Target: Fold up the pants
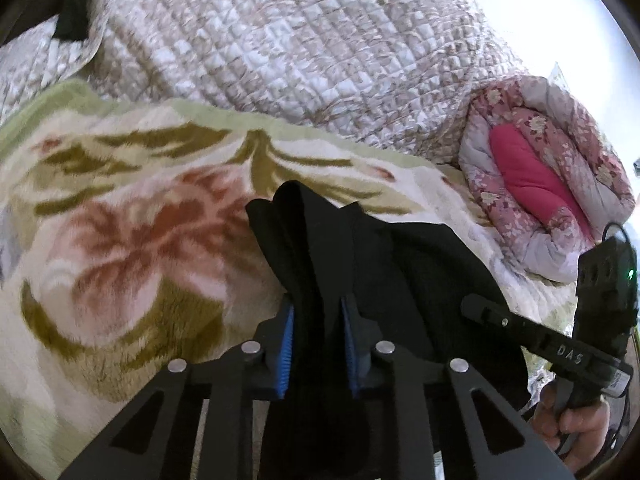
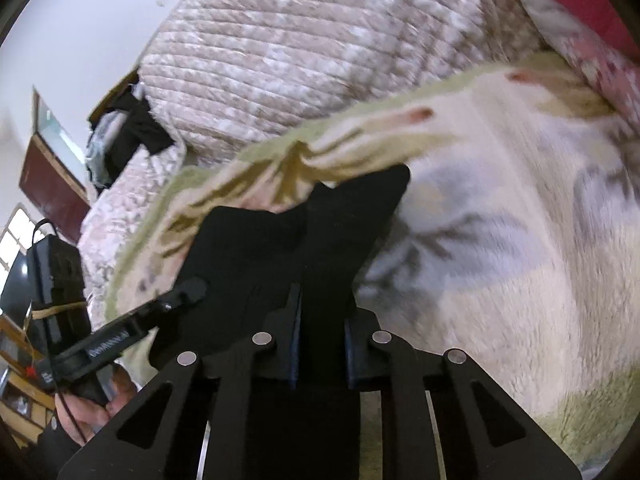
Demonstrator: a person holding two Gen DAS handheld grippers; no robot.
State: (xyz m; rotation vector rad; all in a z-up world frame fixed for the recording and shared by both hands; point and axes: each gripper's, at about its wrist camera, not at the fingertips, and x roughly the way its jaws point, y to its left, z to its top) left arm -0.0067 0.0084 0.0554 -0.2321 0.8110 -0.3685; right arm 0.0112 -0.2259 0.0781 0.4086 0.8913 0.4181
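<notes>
The black pants (image 1: 400, 264) lie bunched on a floral fleece blanket (image 1: 120, 240). My left gripper (image 1: 318, 304) is shut on a raised fold of the fabric, which fills the gap between its blue pads (image 1: 285, 344). In the right wrist view the pants (image 2: 248, 248) rise in the same way, and my right gripper (image 2: 322, 312) is shut on another fold of them. Each gripper shows from the side in the other's view, at the pants' edge: the right one (image 1: 480, 310) and the left one (image 2: 192, 290), each held by a hand (image 1: 568, 420).
Behind the blanket a beige quilted cover (image 1: 300, 40) is piled high. A rolled pink floral duvet (image 1: 540, 184) lies at the right. Dark clothing (image 2: 136, 128) sits at the quilt's far end, near a brown cabinet (image 2: 48, 188) and a window (image 2: 16, 236).
</notes>
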